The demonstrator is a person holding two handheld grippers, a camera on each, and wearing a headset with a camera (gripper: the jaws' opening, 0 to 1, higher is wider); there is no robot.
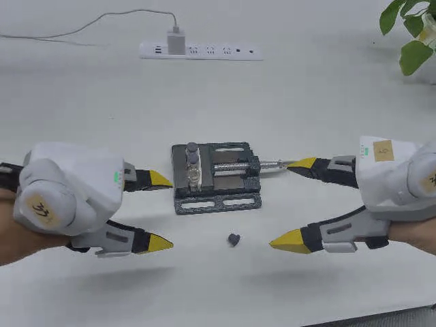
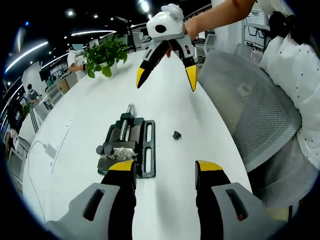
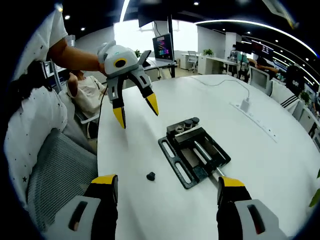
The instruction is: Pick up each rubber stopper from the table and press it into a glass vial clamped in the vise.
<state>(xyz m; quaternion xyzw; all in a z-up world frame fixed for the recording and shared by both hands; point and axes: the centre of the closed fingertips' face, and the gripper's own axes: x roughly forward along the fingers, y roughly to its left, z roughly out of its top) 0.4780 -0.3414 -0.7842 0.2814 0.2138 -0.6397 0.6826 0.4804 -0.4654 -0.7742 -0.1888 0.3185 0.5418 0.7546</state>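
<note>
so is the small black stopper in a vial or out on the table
Out: the stopper lies on the table in front of the vise, apart from it.

Table (image 1: 327, 109): white, smooth, matte top; edge curves round in the gripper views.
Power strip (image 1: 201, 50): white, lying flat at the table's far side.
Charger (image 1: 176, 42): white, plugged in near the strip's left end; thin cable (image 1: 82, 28) trails off to the left.
Potted plant (image 1: 411, 34): green leaves, at the table's far right.
Chair (image 2: 250, 100): grey mesh, just beside the table's near edge.
Ceiling: dark, with long bright strip lights (image 3: 240, 23) and small round spots (image 2: 70, 13).
Room beyond: open office with further white desks (image 3: 215, 62) and a lit monitor (image 3: 162, 47).
</note>
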